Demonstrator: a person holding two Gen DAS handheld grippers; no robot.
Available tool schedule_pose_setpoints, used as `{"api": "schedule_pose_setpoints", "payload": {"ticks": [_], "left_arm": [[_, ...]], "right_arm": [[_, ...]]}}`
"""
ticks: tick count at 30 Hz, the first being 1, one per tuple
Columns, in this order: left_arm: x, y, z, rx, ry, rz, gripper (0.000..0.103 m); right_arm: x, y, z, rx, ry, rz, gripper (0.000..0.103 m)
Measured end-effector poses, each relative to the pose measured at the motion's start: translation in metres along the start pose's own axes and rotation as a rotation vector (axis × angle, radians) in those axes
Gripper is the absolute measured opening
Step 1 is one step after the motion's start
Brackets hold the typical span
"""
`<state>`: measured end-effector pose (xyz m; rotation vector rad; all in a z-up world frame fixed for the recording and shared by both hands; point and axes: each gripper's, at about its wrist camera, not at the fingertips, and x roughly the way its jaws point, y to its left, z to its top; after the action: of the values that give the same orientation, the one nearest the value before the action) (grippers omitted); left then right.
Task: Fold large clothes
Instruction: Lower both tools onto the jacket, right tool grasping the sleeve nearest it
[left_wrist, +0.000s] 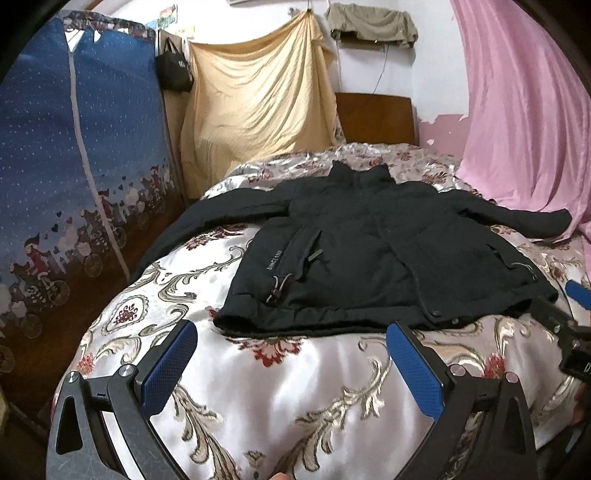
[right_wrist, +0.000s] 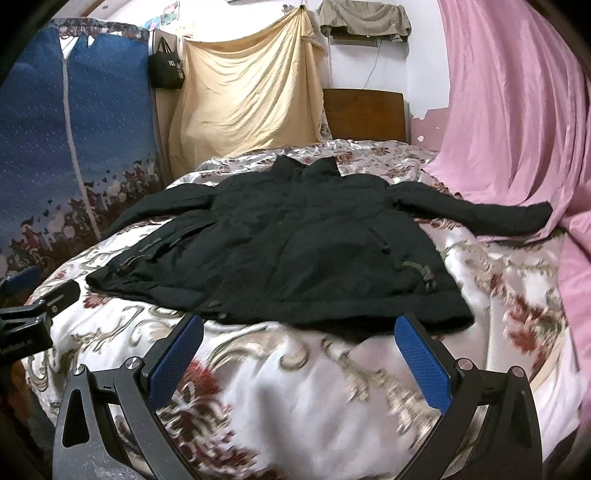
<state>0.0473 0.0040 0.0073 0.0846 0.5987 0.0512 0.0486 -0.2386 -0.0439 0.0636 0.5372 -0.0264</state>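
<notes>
Black jacket (left_wrist: 369, 251) lies flat, front up, on the bed's floral satin cover (left_wrist: 295, 387), collar toward the wooden headboard (left_wrist: 375, 118), both sleeves spread out to the sides. Hem faces the cameras.

Left gripper (left_wrist: 291, 369): jaws wide open, empty, blue pads just short of the hem, over bare cover. Right gripper (right_wrist: 301, 363): jaws also wide open, holding nothing, tips at the hem edge; can't tell if they touch the fabric. Right wrist view is motion-blurred low down.

Each gripper shows at the edge of the other's view. Blue fabric wardrobe (left_wrist: 74, 147) left of bed, pink curtain (left_wrist: 524, 110) right, yellow sheet (left_wrist: 258, 96) hung behind.
</notes>
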Motion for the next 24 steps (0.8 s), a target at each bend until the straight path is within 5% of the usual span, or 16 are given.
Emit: {"api": "schedule_pose_setpoints", "payload": {"ticks": [7,24], "left_arm": [[0.024,-0.001,0.046,-0.073,0.108,-0.080,0.103],[0.117,-0.037,0.113,-0.044,0.243,-0.107,0.103]], "right_arm": [[0.020,-0.025,0.048,-0.071,0.012,0.005,0.102],[0.134,-0.098,0.168,0.059,0.108,0.038,0.102]]}}
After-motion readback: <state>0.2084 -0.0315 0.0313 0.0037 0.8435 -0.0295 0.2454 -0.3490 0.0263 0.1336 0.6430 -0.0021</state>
